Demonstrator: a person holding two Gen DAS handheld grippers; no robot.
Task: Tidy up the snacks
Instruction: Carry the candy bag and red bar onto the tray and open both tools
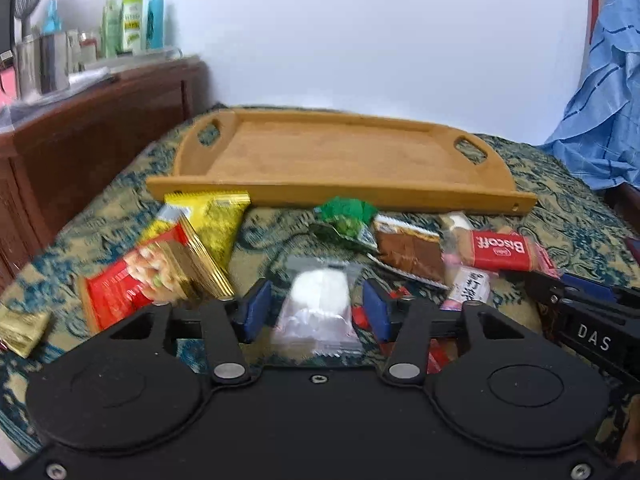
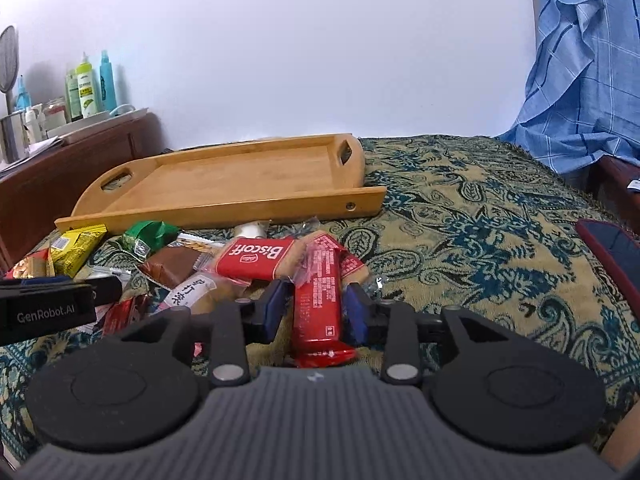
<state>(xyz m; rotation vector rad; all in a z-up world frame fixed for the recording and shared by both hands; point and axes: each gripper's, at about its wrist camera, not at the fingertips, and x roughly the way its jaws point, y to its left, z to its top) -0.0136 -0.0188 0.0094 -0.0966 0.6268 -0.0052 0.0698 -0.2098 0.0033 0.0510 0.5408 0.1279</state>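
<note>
A heap of wrapped snacks lies on the patterned cloth in front of a bare wooden tray [image 1: 340,196] [image 2: 224,210]. My left gripper [image 1: 316,312] is open; a clear packet with a white snack [image 1: 316,292] lies between its blue pads [image 1: 256,312], with small gaps on both sides. My right gripper [image 2: 316,308] is open around a long red packet [image 2: 318,320] that lies on the cloth, its pads [image 2: 356,312] close beside the wrapper. A red Biscoff packet [image 1: 500,248] [image 2: 256,258] lies just beyond. Yellow [image 1: 216,220], green [image 1: 348,216] and brown [image 1: 408,252] packets sit nearer the tray.
A dark wooden cabinet [image 1: 100,132] with bottles [image 1: 132,20] stands at the left. Blue checked fabric [image 2: 580,60] hangs at the right. A phone in a red case [image 2: 612,252] lies at the cloth's right edge. The right tool's black housing [image 1: 592,336] sits close beside my left one.
</note>
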